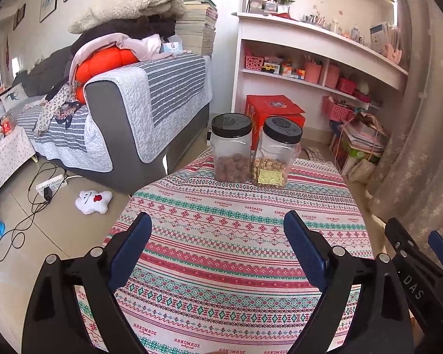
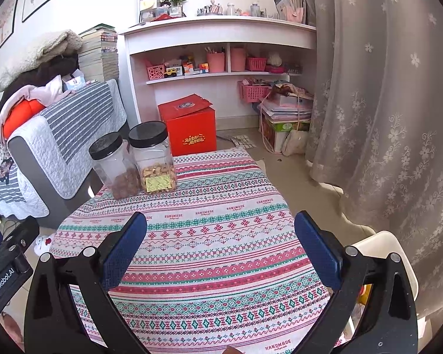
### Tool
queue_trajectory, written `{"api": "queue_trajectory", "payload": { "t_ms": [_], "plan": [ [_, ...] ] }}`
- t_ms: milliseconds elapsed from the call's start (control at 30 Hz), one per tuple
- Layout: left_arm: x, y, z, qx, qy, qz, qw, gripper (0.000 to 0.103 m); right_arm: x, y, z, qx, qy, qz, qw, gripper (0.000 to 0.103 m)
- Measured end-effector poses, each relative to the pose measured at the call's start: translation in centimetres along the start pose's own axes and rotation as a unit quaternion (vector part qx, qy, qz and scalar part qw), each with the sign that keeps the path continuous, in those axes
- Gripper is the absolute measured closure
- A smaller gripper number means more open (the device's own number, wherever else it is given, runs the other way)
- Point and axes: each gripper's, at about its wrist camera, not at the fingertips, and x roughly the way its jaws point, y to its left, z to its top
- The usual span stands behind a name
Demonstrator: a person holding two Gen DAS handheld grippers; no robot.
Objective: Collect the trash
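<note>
Left wrist view: left gripper (image 1: 218, 221), black frame with blue pads, jaws spread wide, nothing between them. It hangs over the near part of the round table covered in a red, green and white patterned cloth (image 1: 221, 253). Right gripper (image 2: 221, 221), same build, also spread and empty, just beside the left one over the same cloth.

Cloth bare in both views; no wrapper, scrap or crumb visible on it. At the far edge stand two clear plastic jars with black lids, touching: brown snack jar (image 1: 231, 147) and pale nut jar (image 1: 276, 153), both closed and upright.

Beyond, on the floor: white plush toy (image 1: 93, 201), red cardboard box (image 2: 189, 126).

Judgement: no trash located on the table. Either collection is finished or not begun; cannot tell which. White rim at lower right (image 2: 398, 253) may be a bin.
</note>
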Motion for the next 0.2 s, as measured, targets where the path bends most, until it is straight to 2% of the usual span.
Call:
{"api": "queue_trajectory", "payload": {
  "t_ms": [200],
  "plan": [
    [0.05,-0.09,0.01,-0.004,0.011,-0.003,0.9999,0.012,0.06,-0.1,0.07,0.003,0.0,0.0,1.0,0.007]
  ]
}}
